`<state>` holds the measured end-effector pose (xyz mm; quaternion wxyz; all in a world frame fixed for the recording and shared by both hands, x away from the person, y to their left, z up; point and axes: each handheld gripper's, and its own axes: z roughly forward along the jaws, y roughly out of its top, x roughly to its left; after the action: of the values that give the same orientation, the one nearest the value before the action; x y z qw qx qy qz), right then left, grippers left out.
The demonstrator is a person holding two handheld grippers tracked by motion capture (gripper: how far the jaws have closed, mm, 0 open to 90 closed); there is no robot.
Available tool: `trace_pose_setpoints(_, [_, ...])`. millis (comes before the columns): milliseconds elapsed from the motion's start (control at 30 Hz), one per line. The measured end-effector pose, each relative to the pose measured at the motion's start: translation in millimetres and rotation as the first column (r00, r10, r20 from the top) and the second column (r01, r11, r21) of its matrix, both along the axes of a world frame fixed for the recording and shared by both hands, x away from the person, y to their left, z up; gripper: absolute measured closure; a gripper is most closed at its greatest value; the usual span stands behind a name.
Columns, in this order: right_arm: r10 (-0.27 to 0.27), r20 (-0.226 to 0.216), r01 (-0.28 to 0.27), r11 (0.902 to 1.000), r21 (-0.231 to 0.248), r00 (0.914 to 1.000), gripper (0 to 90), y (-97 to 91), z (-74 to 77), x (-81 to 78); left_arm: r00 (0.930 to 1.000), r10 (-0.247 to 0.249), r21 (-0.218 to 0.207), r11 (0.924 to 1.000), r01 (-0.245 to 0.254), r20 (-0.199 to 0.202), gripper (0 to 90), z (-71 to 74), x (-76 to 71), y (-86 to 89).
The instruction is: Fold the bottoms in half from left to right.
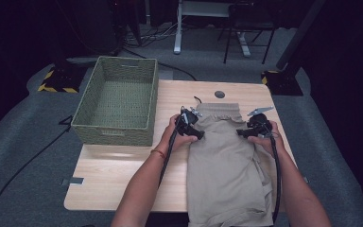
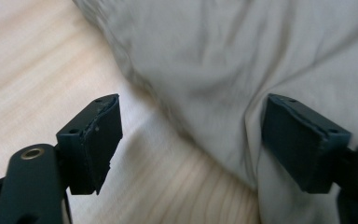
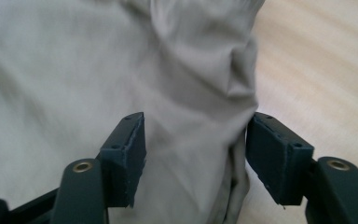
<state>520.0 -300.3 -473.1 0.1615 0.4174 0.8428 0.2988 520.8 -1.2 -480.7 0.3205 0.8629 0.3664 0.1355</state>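
Beige shorts [image 1: 227, 161] lie flat on the wooden table [image 1: 123, 175], waistband away from me and legs hanging over the near edge. My left gripper [image 1: 200, 135] is at the garment's left edge and my right gripper [image 1: 240, 134] at its right edge, both pointing inward. In the left gripper view the left gripper [image 2: 191, 144] stands open, one pad over bare wood [image 2: 28, 60] and the other on the cloth [image 2: 223, 60]. In the right gripper view the right gripper [image 3: 196, 158] is open astride a raised fold of the fabric [image 3: 74, 70] beside the table [image 3: 326, 60].
A green woven basket [image 1: 118, 127] stands on the table's left far corner, with nothing visible inside. A round cable hole [image 1: 220, 94] sits near the far edge. Grey carpet, cables and desk legs lie beyond the table.
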Motion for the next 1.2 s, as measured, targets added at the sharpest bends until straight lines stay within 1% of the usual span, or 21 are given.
trace_pose_setpoints(67, [-0.022,0.034,0.021,0.999,0.041,0.9992,36.6,0.4,5.9,4.5,0.9995,0.032,-0.017,0.9993,-0.032,-0.004,18.0,1.5,4.8,-2.4])
trace_pose_setpoints(100, [-0.034,0.053,0.031,0.9983,0.05,0.998,36.2,1.5,8.0,6.9,0.9987,0.052,0.0,0.9987,-0.052,0.002,18.5,1.3,7.3,-3.5])
trace_pose_setpoints(133, [-0.048,0.06,0.044,0.9976,0.052,0.997,35.8,2.7,9.3,10.0,0.9974,0.072,0.015,0.9973,-0.072,0.005,20.0,0.0,10.0,-5.2])
trace_pose_setpoints(167, [-0.065,0.061,0.063,0.9969,0.049,0.996,34.9,4.2,9.5,13.3,0.9973,0.073,0.022,0.9971,-0.073,-0.012,19.3,-1.6,12.7,-6.0])
trace_pose_setpoints(233, [-0.079,0.052,0.077,0.9962,0.04,0.9955,34.4,7.2,6.9,20.1,0.9961,0.085,0.054,0.9951,-0.083,-0.024,17.0,-6.6,16.4,-7.9])
trace_pose_setpoints(267, [-0.088,0.05,0.087,0.9959,0.023,0.9949,34.4,9.1,4.6,22.8,0.9956,0.089,0.056,0.9946,-0.087,-0.03,16.2,-9.0,18.0,-8.0])
trace_pose_setpoints(300, [-0.092,0.046,0.091,0.9958,0.014,0.9947,34.4,10.6,1.8,25.4,0.995,0.093,0.041,0.995,-0.091,-0.038,15.7,-10.5,18.9,-7.6])
trace_pose_setpoints(367, [-0.088,0.025,0.088,0.9962,0.001,0.9959,34.2,14.1,-3.7,29.2,0.9933,0.101,0.007,0.9949,-0.101,-0.057,15.7,-12.8,20.7,-6.2])
trace_pose_setpoints(400, [-0.092,0.019,0.092,0.9958,-0.008,0.9956,34.2,16.2,-6.4,30.5,0.9938,0.097,0.008,0.9952,-0.097,-0.054,15.1,-12.9,20.8,-6.1])
trace_pose_setpoints(467, [-0.085,-0.004,0.085,0.9964,-0.004,0.9964,35.0,19.1,-10.3,32.7,0.9943,0.091,0.006,0.9958,-0.091,-0.056,15.6,-12.9,20.9,-6.5])
trace_pose_setpoints(500, [-0.082,-0.015,0.082,0.9966,-0.008,0.9965,36.2,20.2,-11.8,33.7,0.9949,0.083,0.017,0.9965,-0.082,-0.057,16.3,-11.8,20.6,-6.4])
trace_pose_setpoints(567, [-0.073,-0.034,0.074,0.9972,0.008,0.9967,41.2,20.2,-11.4,34.4,0.9964,0.053,0.015,0.9985,-0.052,-0.066,24.2,-9.1,18.9,-7.5])
trace_pose_setpoints(600, [-0.074,-0.041,0.075,0.9971,0.017,0.9964,44.3,19.9,-11.5,34.5,0.9964,0.043,0.016,0.999,-0.042,-0.073,30.1,-7.6,17.7,-8.6])
trace_pose_setpoints(667, [-0.055,-0.058,0.057,0.9977,0.036,0.9968,53.4,19.3,-10.7,33.6,0.997,0.0,0.014,0.9999,0.001,-0.078,43.6,-5.5,15.2,-10.2])
trace_pose_setpoints(800, [-0.03,-0.087,0.034,0.9985,0.042,0.9958,71.1,21.7,-8.0,30.4,0.995,-0.027,-0.006,0.9996,0.026,-0.096,64.4,-4.0,13.0,-10.0])
trace_pose_setpoints(867, [-0.024,-0.101,0.028,0.9987,0.042,0.9946,74.8,23.0,-6.9,28.8,0.9931,-0.044,-0.014,0.999,0.042,-0.109,73.8,-3.5,12.2,-9.3])
trace_pose_setpoints(933, [-0.017,-0.099,0.021,0.9993,0.03,0.995,76.8,24.6,-6.1,27.1,0.9929,-0.056,-0.007,0.9984,0.056,-0.105,79.4,-3.2,11.1,-10.5])
trace_pose_setpoints(967, [-0.015,-0.093,0.017,0.9997,0.016,0.9956,77.5,25.3,-5.3,26.2,0.9936,-0.059,0.0,0.9983,0.059,-0.096,80.9,-3.2,11.2,-11.6])
trace_pose_setpoints(1000, [-0.017,-0.087,0.018,0.9998,0.012,0.9961,78.1,25.6,-4.6,25.4,0.9947,-0.054,0.011,0.9984,0.055,-0.088,81.8,-2.8,11.2,-13.0])
trace_pose_setpoints(1100, [-0.021,-0.05,0.023,0.9992,0.034,0.9985,79.9,23.7,0.4,23.8,0.9977,-0.043,0.055,0.9974,0.046,-0.053,84.2,0.1,12.1,-16.4])
trace_pose_setpoints(1200, [-0.025,-0.001,0.025,0.9981,0.056,0.9997,81.1,20.8,10.5,22.9,0.9994,-0.029,0.045,0.9986,0.029,-0.017,85.7,6.6,14.4,-16.4])
